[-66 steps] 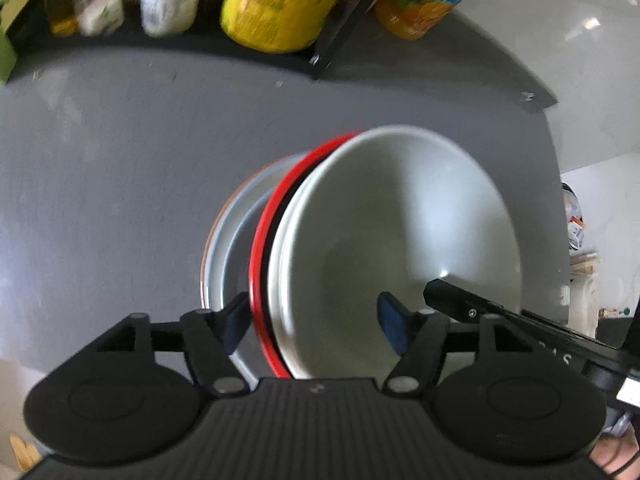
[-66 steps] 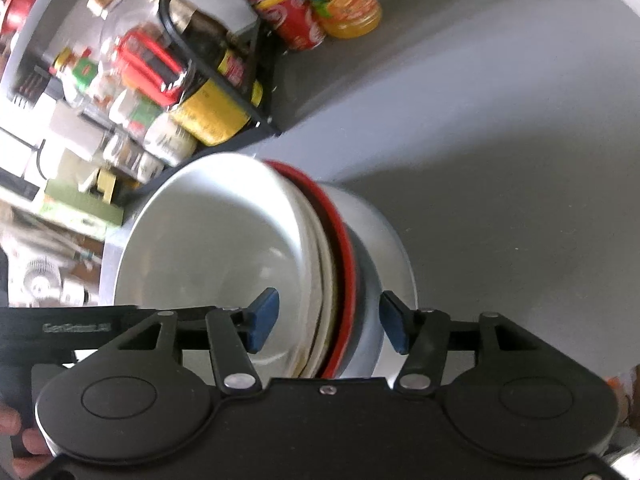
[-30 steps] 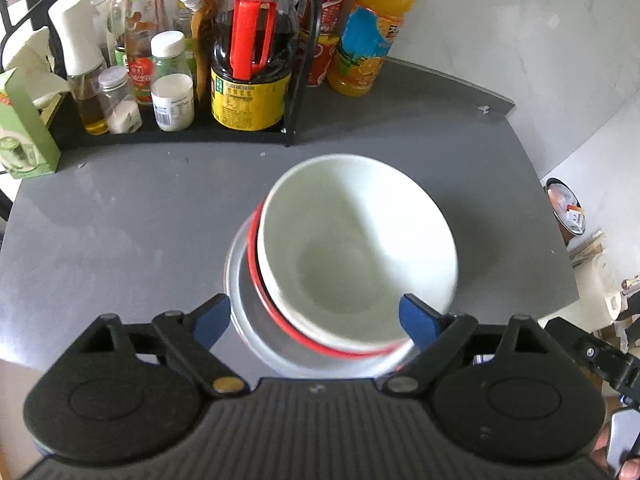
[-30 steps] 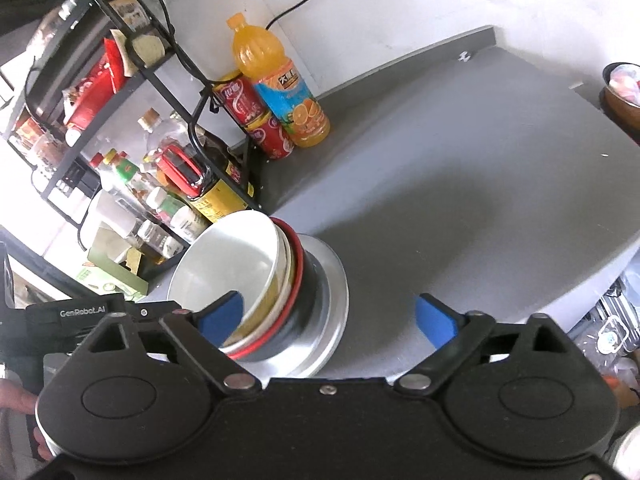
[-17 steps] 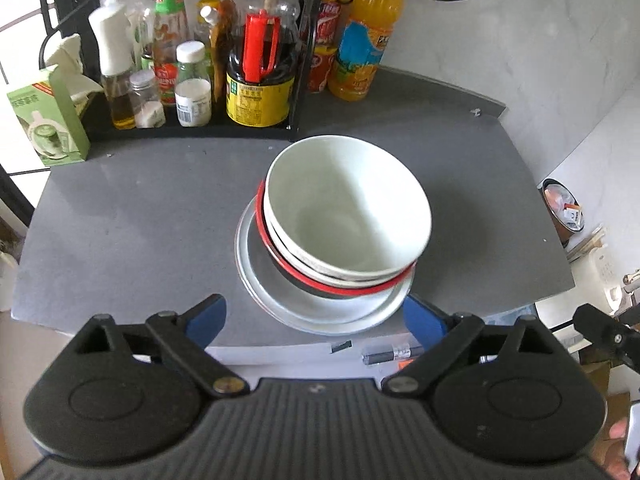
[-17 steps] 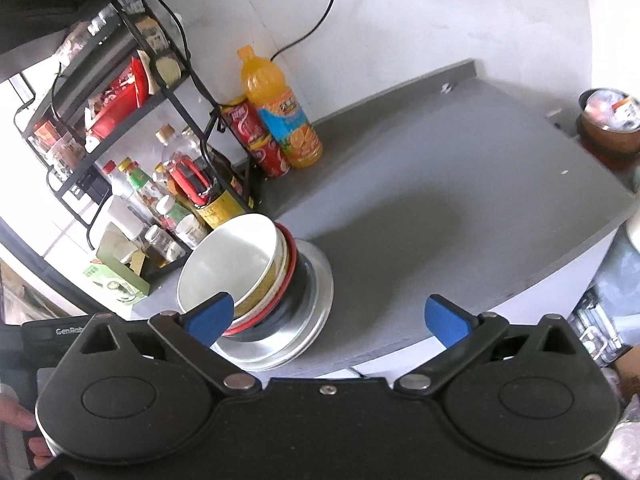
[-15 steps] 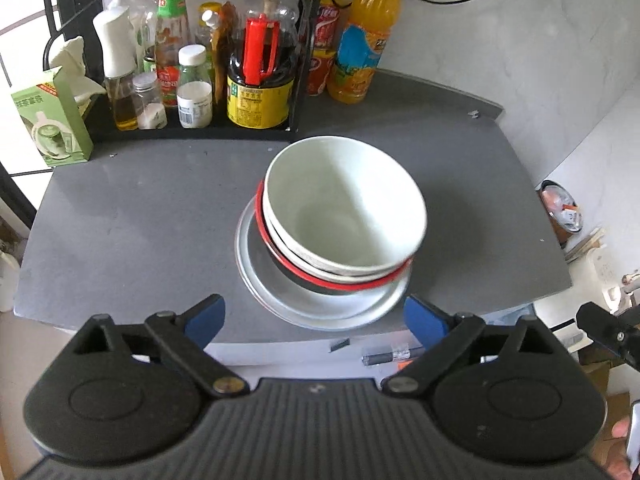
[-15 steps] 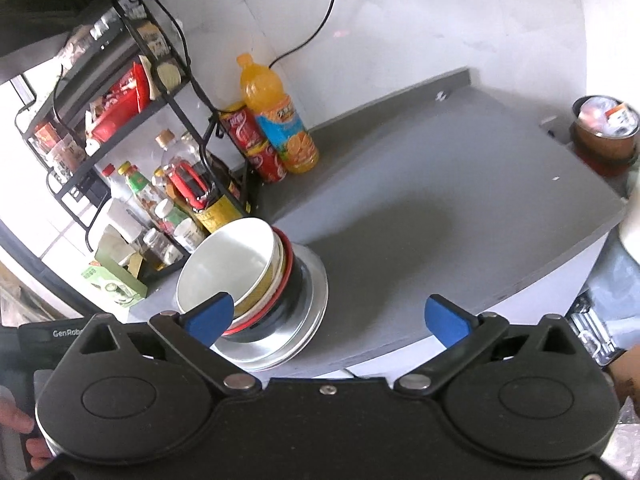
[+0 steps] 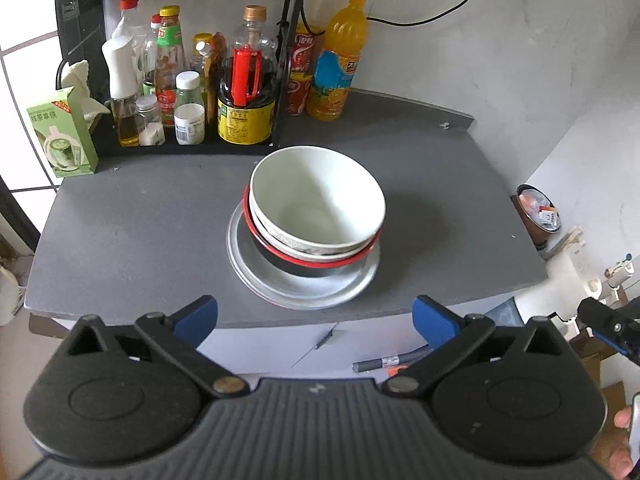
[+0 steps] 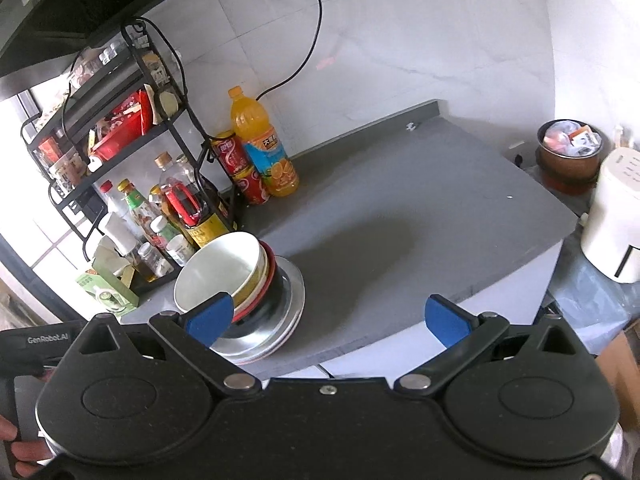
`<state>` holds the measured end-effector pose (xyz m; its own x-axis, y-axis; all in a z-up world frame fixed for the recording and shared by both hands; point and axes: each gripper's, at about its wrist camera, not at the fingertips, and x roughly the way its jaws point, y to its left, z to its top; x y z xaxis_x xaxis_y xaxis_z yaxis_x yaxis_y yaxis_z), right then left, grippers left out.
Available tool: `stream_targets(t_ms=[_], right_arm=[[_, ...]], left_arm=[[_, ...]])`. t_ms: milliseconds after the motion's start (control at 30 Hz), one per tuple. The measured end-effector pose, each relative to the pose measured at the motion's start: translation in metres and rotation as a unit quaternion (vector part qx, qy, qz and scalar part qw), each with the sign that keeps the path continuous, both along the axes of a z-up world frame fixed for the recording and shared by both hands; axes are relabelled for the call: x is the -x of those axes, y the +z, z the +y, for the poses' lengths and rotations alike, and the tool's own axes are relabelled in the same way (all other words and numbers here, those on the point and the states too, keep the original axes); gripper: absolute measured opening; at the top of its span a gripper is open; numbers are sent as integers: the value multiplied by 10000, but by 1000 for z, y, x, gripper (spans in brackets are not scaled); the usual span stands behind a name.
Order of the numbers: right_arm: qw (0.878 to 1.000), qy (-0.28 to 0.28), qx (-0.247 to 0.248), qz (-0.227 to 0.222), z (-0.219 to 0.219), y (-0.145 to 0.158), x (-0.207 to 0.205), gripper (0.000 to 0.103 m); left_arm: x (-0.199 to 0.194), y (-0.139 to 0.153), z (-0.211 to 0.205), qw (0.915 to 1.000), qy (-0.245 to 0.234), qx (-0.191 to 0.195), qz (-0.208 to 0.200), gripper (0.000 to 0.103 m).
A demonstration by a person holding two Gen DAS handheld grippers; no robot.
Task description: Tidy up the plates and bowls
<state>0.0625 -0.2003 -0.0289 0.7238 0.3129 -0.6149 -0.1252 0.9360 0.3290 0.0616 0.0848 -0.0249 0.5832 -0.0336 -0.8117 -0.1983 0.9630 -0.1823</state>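
A white bowl (image 9: 316,200) tops a stack in the middle of the grey counter (image 9: 140,224). Under it sit another pale bowl, a red-rimmed black bowl (image 9: 320,265) and silver plates (image 9: 312,292). The same stack of bowls (image 10: 224,276) on its silver plates (image 10: 288,300) shows at the lower left of the right wrist view. My left gripper (image 9: 316,322) hangs back off the counter's front edge, its jaws still opening, nothing between them. My right gripper (image 10: 328,316) is open too and holds nothing, pulled back to the right of the stack.
A black rack (image 9: 288,40) with sauce bottles (image 9: 246,92) stands at the back left, with an orange drink bottle (image 9: 336,68) and red cans (image 9: 302,76) beside it. A green box (image 9: 60,136) sits at the left. A brown pot (image 10: 568,156) and a white appliance (image 10: 616,216) stand off the right end.
Both grippers let go of the stack and drew back and up from it. Their jaws spread wider. The stack stayed in place on the counter.
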Motion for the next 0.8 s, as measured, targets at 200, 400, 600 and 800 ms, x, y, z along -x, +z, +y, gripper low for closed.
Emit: stream_targets(t_ms=[200, 400, 600, 800], right_arm=[[9998, -117, 167, -70, 0, 7, 19, 103], [9988, -242, 405, -152, 0, 13, 36, 103], [9972, -371, 615, -212, -1, 17, 54, 103], [9957, -313, 830, -254, 9, 23, 68, 103]], left_arm=[[18, 10, -5, 9999, -48, -123, -67, 103], [36, 23, -12, 9993, -97, -365, -68, 103], [54, 34, -22, 9977, -261, -574, -233, 103], [72, 34, -33, 9955, -366, -798, -343, 103]])
